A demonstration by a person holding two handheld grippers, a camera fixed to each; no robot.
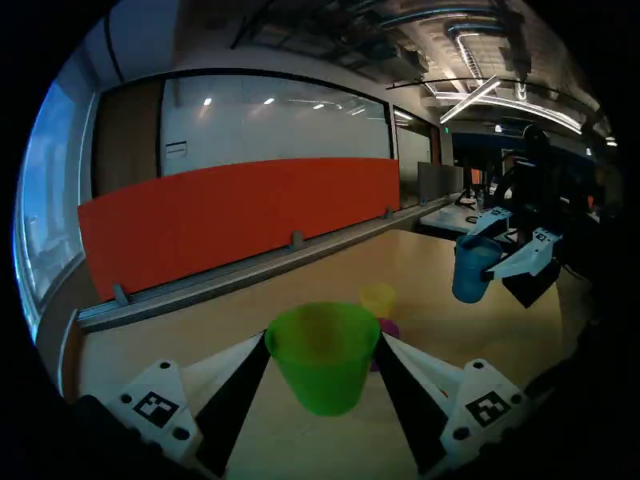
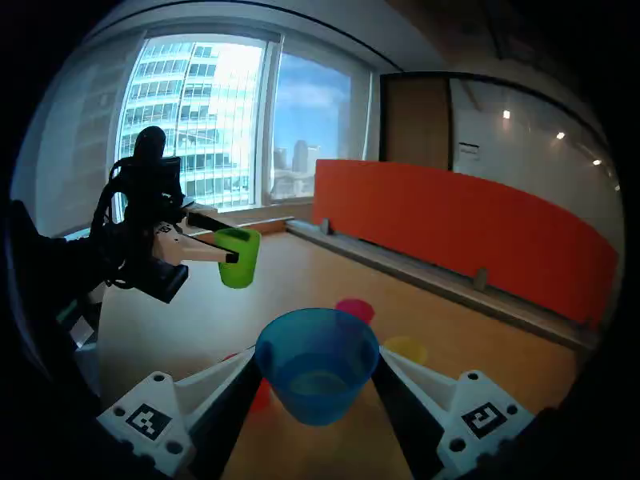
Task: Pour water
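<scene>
Gripping the upright green cup [image 1: 324, 376] in the left gripper [image 1: 324, 340] and the blue cup [image 2: 318, 384], water showing inside it in the right gripper view, in the right gripper [image 2: 318, 354], both hanging well apart above the table [image 1: 336, 268], with a yellow cup [image 1: 377, 298] and a magenta cup [image 1: 390, 327] standing below between them and an orange panel [image 1: 240, 208] lining the far edge.
</scene>
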